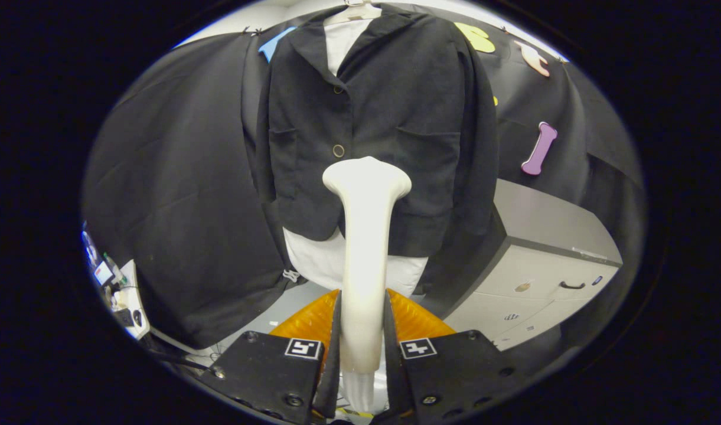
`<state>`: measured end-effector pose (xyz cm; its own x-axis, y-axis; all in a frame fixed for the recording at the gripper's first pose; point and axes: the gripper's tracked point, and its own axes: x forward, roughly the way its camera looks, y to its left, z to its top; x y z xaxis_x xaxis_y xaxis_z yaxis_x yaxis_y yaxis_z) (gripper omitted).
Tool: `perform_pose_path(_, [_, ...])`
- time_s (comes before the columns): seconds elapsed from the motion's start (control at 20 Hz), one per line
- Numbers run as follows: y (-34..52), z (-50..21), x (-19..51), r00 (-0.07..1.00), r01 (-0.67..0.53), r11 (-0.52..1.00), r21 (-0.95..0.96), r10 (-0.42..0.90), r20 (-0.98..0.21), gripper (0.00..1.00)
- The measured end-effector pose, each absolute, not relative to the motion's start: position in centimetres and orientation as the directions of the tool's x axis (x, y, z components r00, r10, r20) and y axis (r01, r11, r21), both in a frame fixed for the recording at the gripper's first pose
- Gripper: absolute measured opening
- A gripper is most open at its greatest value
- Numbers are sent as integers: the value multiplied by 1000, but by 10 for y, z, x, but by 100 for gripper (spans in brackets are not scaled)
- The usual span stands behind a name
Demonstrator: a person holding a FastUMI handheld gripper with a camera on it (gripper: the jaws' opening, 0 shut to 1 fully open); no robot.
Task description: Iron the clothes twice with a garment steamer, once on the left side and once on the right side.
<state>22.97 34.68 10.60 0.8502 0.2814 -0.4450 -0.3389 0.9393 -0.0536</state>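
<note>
My gripper [363, 330] was clamped on the white steamer [365, 236] — both fingers pressed against its handle, the head standing upright beyond them. The head sat close before the black jacket [384, 118] near its lower hem, just below the bottom button, though I couldn't tell if it touched. The jacket hung on a hanger [354, 12] over a white shirt [336, 260] — a grey cabinet [543, 260] stood to its right.

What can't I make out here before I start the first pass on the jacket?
- Steamer plate: faces the black jacket, so whether it touches the cloth cannot be told.
- Steamer handle's lower end: cut off below the gripper, whose jaws press it on both sides.
- White garment under the jacket: mostly covered by the jacket and steamer.
- Labels on the grey cabinet: too small.
</note>
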Motion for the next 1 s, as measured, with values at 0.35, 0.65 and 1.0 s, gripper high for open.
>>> perform_pose_path(0.35, [364, 159, 205, 876, -363, 930, -49, 323, -357, 35])
perform_pose_path(0.65, [393, 228, 189, 893, -398, 917, -37, 379, -242, 35])
perform_pose_path(1.0, [443, 303, 201, 889, -452, 891, -43, 445, -110, 35])
